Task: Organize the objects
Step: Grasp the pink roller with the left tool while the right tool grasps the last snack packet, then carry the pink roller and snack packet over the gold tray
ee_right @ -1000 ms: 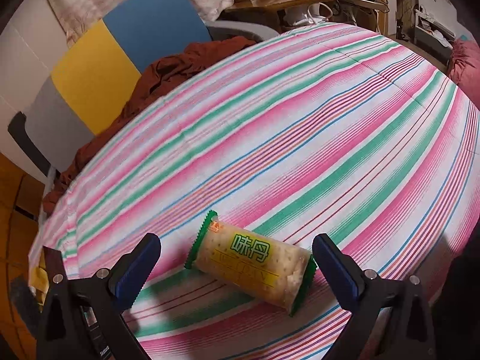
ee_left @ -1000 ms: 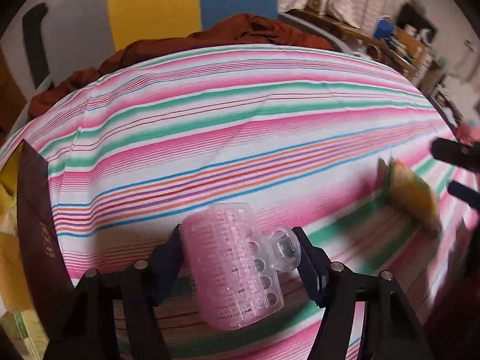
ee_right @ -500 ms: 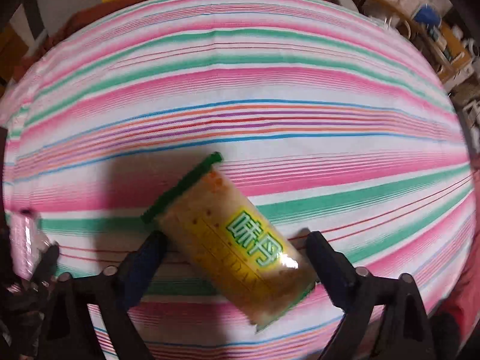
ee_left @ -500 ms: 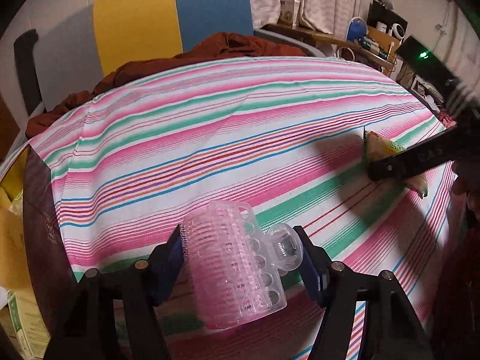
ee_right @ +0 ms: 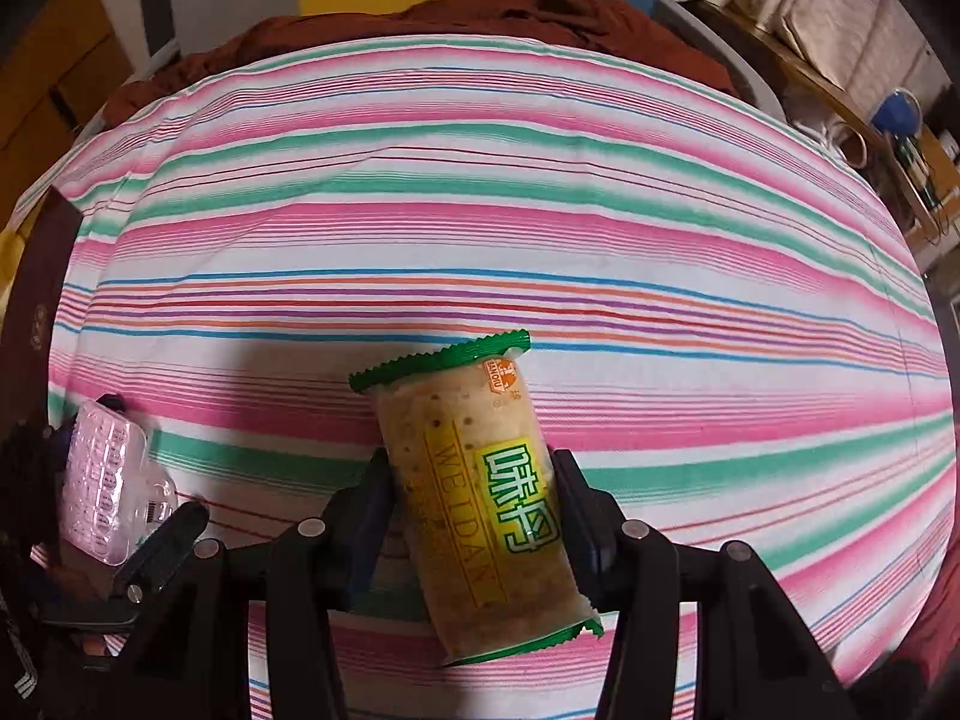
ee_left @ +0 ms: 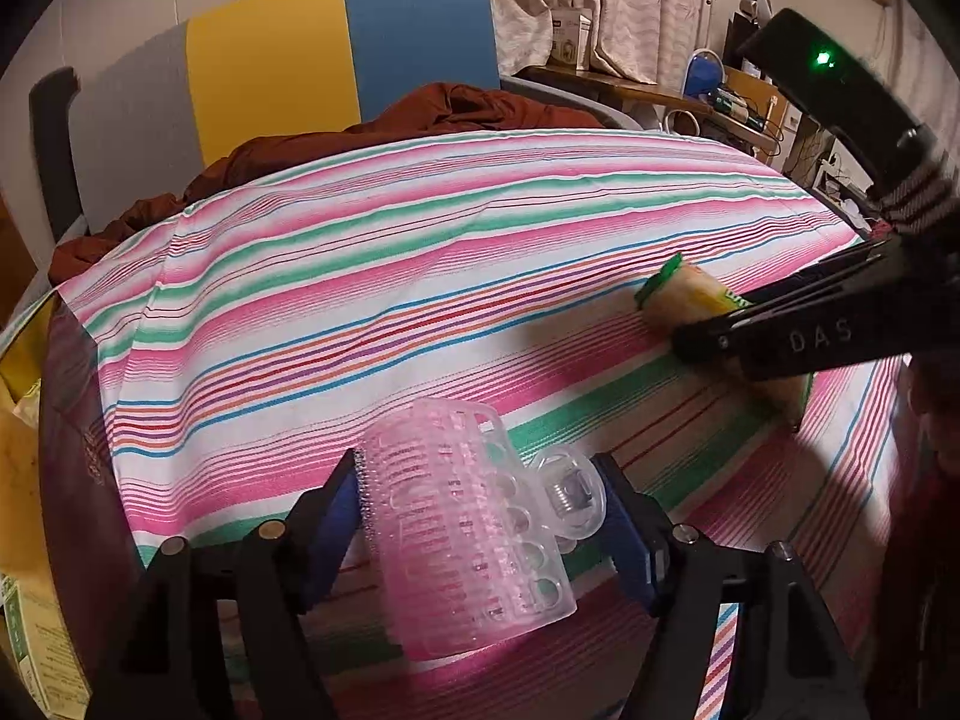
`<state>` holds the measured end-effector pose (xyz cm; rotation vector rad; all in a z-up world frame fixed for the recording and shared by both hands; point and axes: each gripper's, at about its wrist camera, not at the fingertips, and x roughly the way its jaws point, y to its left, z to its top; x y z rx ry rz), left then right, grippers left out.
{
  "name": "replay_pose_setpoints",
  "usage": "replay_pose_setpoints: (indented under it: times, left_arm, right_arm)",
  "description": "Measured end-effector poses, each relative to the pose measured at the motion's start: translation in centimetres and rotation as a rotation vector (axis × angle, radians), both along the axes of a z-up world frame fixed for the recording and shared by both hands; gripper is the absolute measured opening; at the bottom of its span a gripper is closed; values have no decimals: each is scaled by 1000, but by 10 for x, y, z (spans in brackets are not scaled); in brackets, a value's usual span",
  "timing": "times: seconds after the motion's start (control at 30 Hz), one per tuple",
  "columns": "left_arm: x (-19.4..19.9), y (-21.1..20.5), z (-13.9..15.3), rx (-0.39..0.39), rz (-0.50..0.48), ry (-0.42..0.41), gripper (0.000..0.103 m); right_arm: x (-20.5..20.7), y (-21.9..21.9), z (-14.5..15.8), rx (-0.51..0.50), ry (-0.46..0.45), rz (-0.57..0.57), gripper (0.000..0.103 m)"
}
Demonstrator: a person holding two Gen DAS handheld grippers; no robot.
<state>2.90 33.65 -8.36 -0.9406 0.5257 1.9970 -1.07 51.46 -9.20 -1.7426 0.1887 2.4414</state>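
My left gripper (ee_left: pixel 480 516) is shut on a clear pink hair-roller clip (ee_left: pixel 462 534) and holds it just above the striped cloth (ee_left: pixel 420 276). My right gripper (ee_right: pixel 471 492) is shut on a cracker packet (ee_right: pixel 480 492) with green ends and a yellow label, lifted off the cloth. The packet (ee_left: pixel 684 297) and the right gripper (ee_left: pixel 780 342) also show at the right of the left wrist view. The roller clip (ee_right: pixel 102 480) shows at the far left of the right wrist view.
A rust-brown garment (ee_left: pixel 432 114) lies at the cloth's far edge, before a grey, yellow and blue chair back (ee_left: pixel 312 48). A dark maroon booklet (ee_left: pixel 72 420) lies at the left edge. Cluttered desks (ee_left: pixel 738 102) stand at the far right.
My right gripper has closed on the cracker packet and raised it, turning it end-on. My left gripper has kept its hold on the roller clip and shifted slightly.
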Motion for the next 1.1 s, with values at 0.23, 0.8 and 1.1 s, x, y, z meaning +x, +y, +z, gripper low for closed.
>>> replay_pose_setpoints:
  times: [0.23,0.8,1.1]
  left_arm:
    - [3,1,0,0,-1,18,75]
    - [10,-1,10,-14,49,7,64]
    - [28,-27,73,94,73,42,64]
  right_arm:
    - [-7,-3,-2,24,17,42,52]
    - [2,-18,4,63,26,76,52]
    - [3,-39,8,4,44,175,51]
